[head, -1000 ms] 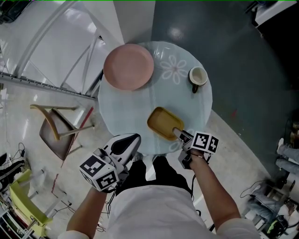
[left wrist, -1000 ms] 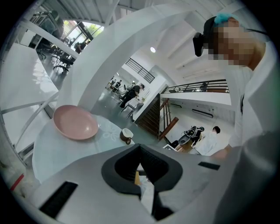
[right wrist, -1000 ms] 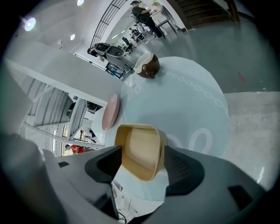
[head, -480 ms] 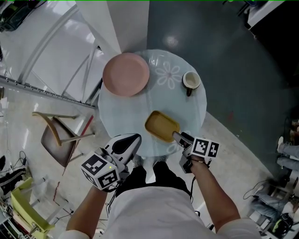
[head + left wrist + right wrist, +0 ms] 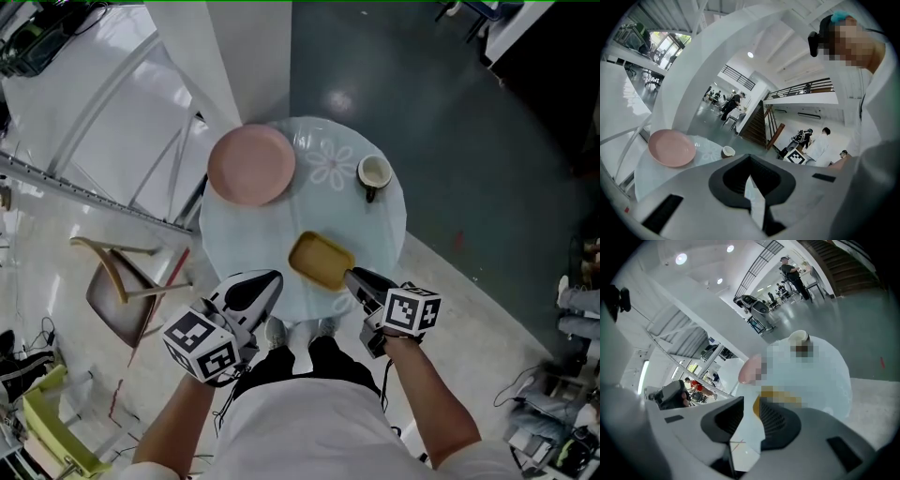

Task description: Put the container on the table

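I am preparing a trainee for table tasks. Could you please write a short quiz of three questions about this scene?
1. True or false: the yellow container lies on the round table.
2. In the head view, what stands to the right of the pink plate? A. a white cup B. a bottle C. a fruit bowl
3. Does the right gripper hold the container?

Key: 1. True. 2. A. 3. No. Its jaws have just been closing, but they stand apart with nothing between them, and the container lies beyond their tips.
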